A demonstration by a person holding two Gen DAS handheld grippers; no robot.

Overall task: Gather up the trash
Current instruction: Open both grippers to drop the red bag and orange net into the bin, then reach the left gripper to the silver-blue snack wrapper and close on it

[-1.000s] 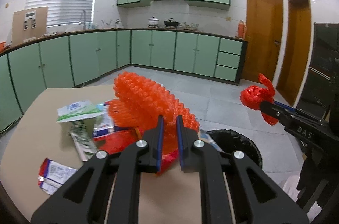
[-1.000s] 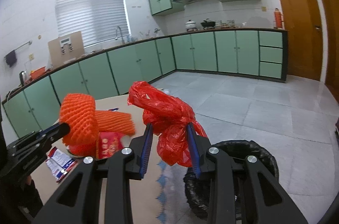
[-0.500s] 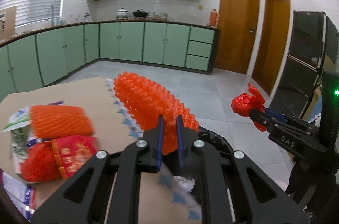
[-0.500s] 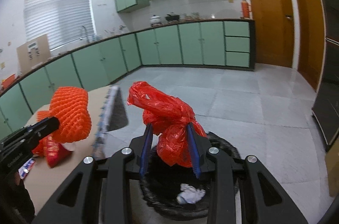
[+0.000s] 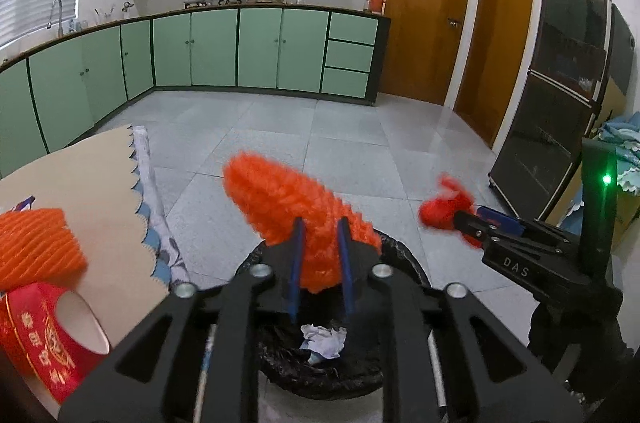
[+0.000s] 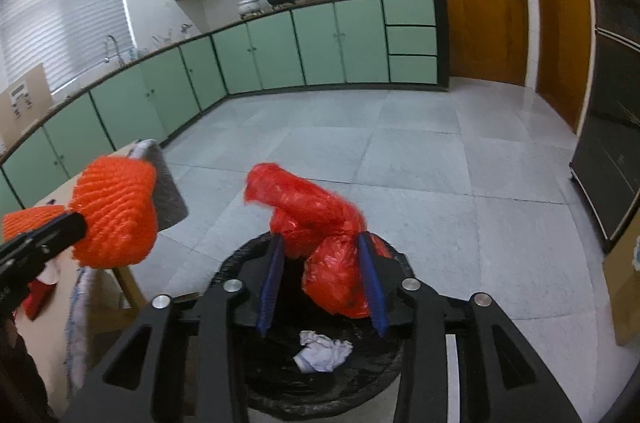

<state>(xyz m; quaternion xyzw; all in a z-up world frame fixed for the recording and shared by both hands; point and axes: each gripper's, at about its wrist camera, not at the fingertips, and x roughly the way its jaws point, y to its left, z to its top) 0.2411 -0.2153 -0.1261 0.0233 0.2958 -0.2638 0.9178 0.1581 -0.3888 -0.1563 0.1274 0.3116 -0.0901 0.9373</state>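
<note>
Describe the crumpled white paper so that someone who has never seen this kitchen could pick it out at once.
Find the black-lined bin on the grey tiled floor beside the table edge. Look inside it: the crumpled white paper lies on the black liner at the bottom. It is the only pale thing there; the orange foam net and red plastic bag hang above it.

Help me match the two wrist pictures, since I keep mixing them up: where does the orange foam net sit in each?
Left wrist: orange foam net at centre, between the left tool's opening jaws, above the black bin.
Right wrist: orange foam net at the left edge, at the tip of that tool.
Shared landmark: crumpled white paper in the bin.
</note>
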